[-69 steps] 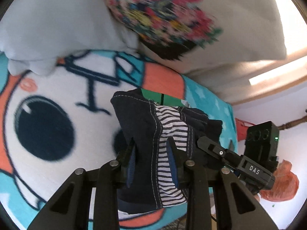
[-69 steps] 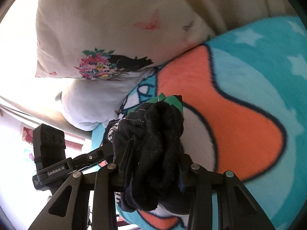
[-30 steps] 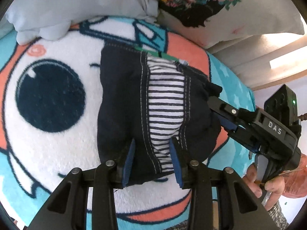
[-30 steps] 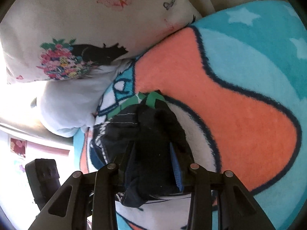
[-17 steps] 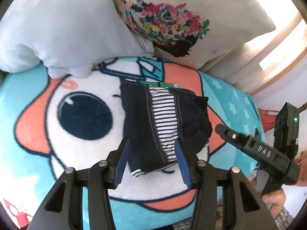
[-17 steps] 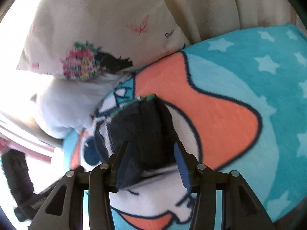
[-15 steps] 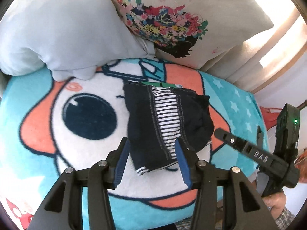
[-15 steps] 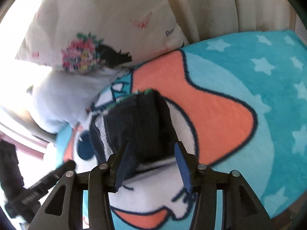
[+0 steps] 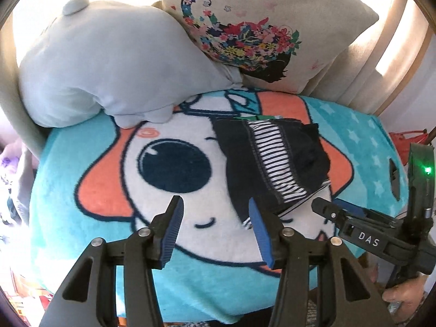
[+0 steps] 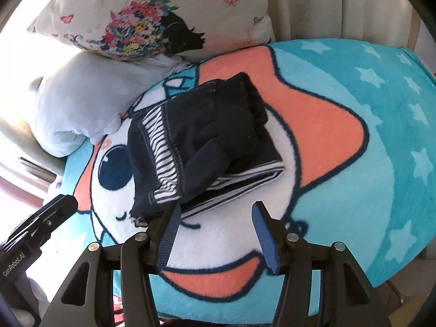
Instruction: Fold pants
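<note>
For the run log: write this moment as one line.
pants: folded, lying on blanket | left gripper: open, empty, jaws just opened | right gripper: open, empty, jaws just opened | stage: released

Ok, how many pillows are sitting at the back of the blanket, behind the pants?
2: a plain pale blue pillow on the left, and a floral print pillow leaning beside it on the right. Others may be out of view.
</note>
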`<move>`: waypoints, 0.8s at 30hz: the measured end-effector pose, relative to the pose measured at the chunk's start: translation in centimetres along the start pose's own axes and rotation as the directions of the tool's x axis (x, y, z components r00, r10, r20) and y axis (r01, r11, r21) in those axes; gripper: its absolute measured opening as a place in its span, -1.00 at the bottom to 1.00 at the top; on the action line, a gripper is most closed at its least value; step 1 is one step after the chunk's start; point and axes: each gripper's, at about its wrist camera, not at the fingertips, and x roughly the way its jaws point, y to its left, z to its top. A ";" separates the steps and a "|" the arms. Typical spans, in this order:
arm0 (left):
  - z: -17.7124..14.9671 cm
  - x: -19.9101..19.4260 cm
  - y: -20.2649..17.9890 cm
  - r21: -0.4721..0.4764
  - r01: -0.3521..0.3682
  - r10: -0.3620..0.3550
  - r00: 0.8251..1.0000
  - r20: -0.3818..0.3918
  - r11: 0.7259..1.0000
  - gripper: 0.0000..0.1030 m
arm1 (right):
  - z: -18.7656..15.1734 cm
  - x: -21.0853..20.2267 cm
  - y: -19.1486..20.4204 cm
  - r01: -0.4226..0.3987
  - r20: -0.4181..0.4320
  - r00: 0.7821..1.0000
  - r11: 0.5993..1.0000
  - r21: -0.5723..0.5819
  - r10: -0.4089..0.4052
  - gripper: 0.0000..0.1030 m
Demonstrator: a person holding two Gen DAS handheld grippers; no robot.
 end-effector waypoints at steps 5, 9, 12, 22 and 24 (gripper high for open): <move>-0.2 0.1 0.8 0.000 0.000 0.000 1.000 -0.012 1.000 -0.05 | -0.9 0.3 0.9 0.015 -0.007 1.000 1.000 -0.007 -0.015 0.17; -0.2 0.0 1.1 0.003 0.004 -0.004 1.000 -0.014 1.000 -0.04 | -1.2 0.3 1.4 0.024 -0.008 1.000 1.000 -0.015 -0.024 0.18; -0.3 0.1 1.1 0.007 0.004 -0.003 1.000 -0.018 1.000 -0.03 | -1.3 0.4 1.6 0.027 -0.006 1.000 1.000 -0.015 -0.027 0.20; -0.4 0.7 1.1 -0.010 0.000 0.000 1.000 -0.028 1.000 0.06 | -1.5 1.0 1.1 0.021 -0.022 1.000 1.000 -0.016 -0.021 0.22; -0.3 0.9 0.9 -0.016 0.006 -0.007 1.000 -0.029 1.000 0.08 | -1.3 1.1 0.8 0.018 -0.024 1.000 1.000 -0.015 -0.018 0.23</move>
